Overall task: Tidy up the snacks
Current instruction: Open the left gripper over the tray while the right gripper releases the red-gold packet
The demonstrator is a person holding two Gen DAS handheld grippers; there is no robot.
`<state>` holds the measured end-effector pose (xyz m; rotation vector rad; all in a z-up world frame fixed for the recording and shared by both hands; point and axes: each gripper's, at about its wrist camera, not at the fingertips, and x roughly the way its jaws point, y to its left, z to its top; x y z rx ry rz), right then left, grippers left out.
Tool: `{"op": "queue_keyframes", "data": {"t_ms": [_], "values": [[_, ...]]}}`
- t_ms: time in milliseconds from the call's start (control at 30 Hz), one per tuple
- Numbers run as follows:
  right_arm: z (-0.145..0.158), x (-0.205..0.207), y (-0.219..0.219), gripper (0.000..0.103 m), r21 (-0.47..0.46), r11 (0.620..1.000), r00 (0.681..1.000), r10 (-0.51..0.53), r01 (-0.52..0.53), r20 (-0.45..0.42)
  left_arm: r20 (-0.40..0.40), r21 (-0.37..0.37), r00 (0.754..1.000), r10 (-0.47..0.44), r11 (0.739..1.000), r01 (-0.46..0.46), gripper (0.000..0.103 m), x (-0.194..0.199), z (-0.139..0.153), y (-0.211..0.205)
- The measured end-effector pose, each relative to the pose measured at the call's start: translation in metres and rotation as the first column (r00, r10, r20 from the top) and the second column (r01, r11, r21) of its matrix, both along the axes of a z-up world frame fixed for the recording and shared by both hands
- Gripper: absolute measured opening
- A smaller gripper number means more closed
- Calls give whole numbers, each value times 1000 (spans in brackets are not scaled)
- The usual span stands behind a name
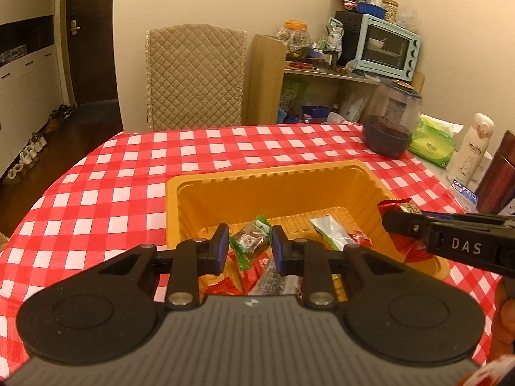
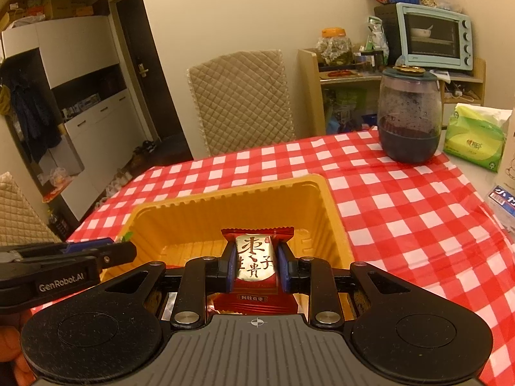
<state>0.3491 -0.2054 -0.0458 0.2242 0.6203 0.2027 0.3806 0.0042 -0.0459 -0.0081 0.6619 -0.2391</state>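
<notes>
An orange plastic tray (image 1: 273, 180) sits on the red checked tablecloth and holds several wrapped snacks. My left gripper (image 1: 250, 247) hovers over the tray's near end, shut on a green-and-brown wrapped candy (image 1: 251, 241). My right gripper (image 2: 255, 263) is shut on a red-and-gold wrapped snack (image 2: 256, 259) and holds it above the tray (image 2: 225, 193). It also shows in the left wrist view (image 1: 397, 220) at the tray's right rim with the red wrapper (image 1: 391, 206). A white-and-green packet (image 1: 328, 230) lies inside the tray.
A dark jar (image 1: 391, 119), a green tissue pack (image 1: 433, 143), a white bottle (image 1: 470, 148) and a brown flask (image 1: 497, 173) stand at the table's far right. A quilted chair (image 1: 194, 75) is behind the table. A shelf holds a blue toaster oven (image 1: 388, 46).
</notes>
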Motion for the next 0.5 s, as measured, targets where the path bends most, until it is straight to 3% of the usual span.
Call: {"op": "queue_keyframes", "data": {"t_ms": [433,500], "values": [[-7,17,7,27,2,1000,1000,6,-6,-14,-12,-26,1000,4,1000,-4,25,13,-4,3],[-9,18,6,27,9,1000,1000,6,-5,-19,-10,-41,1000,-3,999,3,33,14,-5,4]]}}
